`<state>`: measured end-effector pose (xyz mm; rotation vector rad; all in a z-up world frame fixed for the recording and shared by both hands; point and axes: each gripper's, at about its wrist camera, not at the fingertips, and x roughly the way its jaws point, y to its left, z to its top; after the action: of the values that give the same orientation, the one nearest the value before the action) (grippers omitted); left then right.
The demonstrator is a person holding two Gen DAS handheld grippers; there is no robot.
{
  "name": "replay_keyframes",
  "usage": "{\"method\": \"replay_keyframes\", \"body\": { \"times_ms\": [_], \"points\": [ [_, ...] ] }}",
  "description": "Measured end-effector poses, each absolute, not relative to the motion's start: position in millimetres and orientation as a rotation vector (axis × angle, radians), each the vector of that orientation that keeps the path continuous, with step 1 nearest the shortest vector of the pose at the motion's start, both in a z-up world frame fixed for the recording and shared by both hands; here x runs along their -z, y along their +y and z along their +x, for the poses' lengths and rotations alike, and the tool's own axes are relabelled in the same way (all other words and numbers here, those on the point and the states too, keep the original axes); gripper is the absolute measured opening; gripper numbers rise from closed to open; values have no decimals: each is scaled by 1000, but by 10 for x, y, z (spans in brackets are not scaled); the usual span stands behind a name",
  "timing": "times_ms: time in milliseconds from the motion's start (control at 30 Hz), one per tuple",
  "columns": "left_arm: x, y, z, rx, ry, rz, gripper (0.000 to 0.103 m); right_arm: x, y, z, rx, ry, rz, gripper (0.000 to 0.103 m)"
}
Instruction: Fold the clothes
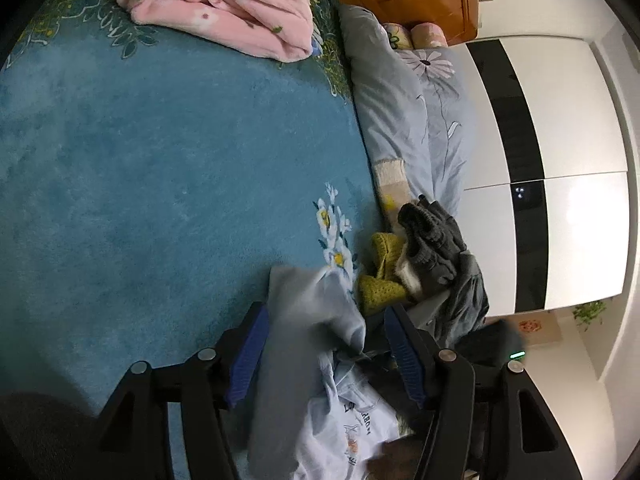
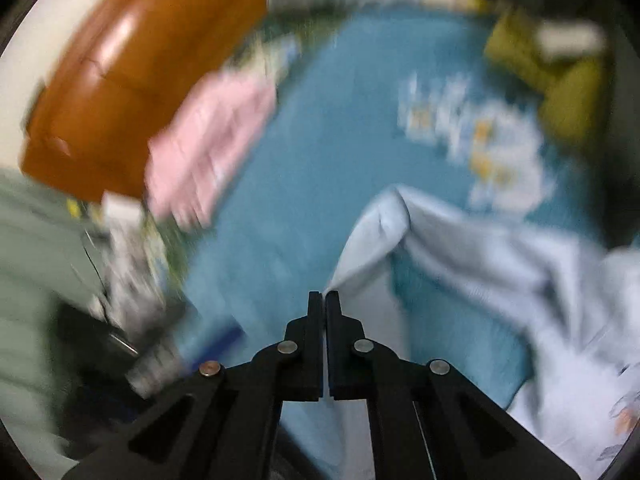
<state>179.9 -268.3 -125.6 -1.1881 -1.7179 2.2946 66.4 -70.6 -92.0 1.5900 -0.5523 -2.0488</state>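
right gripper (image 2: 324, 298) pinching pale-blue garment (image 2: 460, 248) (blurred), lifted

left gripper (image 1: 324, 328): black linkage frame with triangular cut-outs, round silver rivets at the joints
left fingers (image 1: 250, 354): black, lined with ribbed blue pads
right gripper (image 2: 324, 300): same black frame, triangular cut-outs, four silver rivets
right fingers (image 2: 314, 344): slim, flat, black; blue not visible
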Motion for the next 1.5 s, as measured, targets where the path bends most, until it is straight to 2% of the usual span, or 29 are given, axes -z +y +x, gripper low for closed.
{"method": "replay_keyframes", "body": {
  "times_ms": [67, 267, 400, 633, 833, 1000, 1133, 1200, 1300, 1333, 1400, 1433, 1467, 1500],
  "points": [
    [1255, -2681, 1785, -2302, -1709, -1203, 66, 700, -520, 555, 2109, -637, 1510, 1],
    [1229, -2524, 1681, -2326, -1583, -1302, 66, 764, -25, 381, 2144, -762, 1587, 1],
    [1177, -2314, 1550, -2394, -1368, -1438, 66, 859, -96, 277, 2155, -625, 1674, 3],
    [1232, -2105, 1387, -2434, -1167, -1601, 66, 870, -84, 144, 2134, -597, 1662, 4],
    [1232, -1701, 1202, -2445, -821, -1707, 66, 664, 258, 191, 2177, -672, 1577, 11],
    [1408, -1127, 1005, -2388, -482, -1813, 66, 657, 853, 505, 2261, -654, 1630, 12],
    [1564, -776, 887, -2392, -194, -1860, 66, 662, 1285, 876, 2345, -555, 1709, 12],
    [1669, -667, 856, -2368, -89, -1891, 66, 691, 1467, 1044, 2371, -510, 1768, 12],
    [1738, -587, 836, -2359, 0, -1893, 63, 759, 1713, 1223, 2385, -539, 1831, 12],
    [1734, -581, 833, -2367, 13, -1881, 60, 777, 1775, 1256, 2386, -561, 1841, 12],
    [1717, -644, 812, -2389, -2, -1868, 32, 819, 1875, 1293, 2382, -613, 1860, 12],
    [1710, -698, 798, -2401, -20, -1871, 23, 837, 1895, 1292, 2378, -629, 1866, 12],
    [1693, -784, 781, -2414, -64, -1874, 7, 853, 1902, 1288, 2372, -640, 1866, 12],
    [1664, -884, 766, -2425, -131, -1871, 5, 869, 1909, 1285, 2365, -651, 1865, 12]
  ]
}}
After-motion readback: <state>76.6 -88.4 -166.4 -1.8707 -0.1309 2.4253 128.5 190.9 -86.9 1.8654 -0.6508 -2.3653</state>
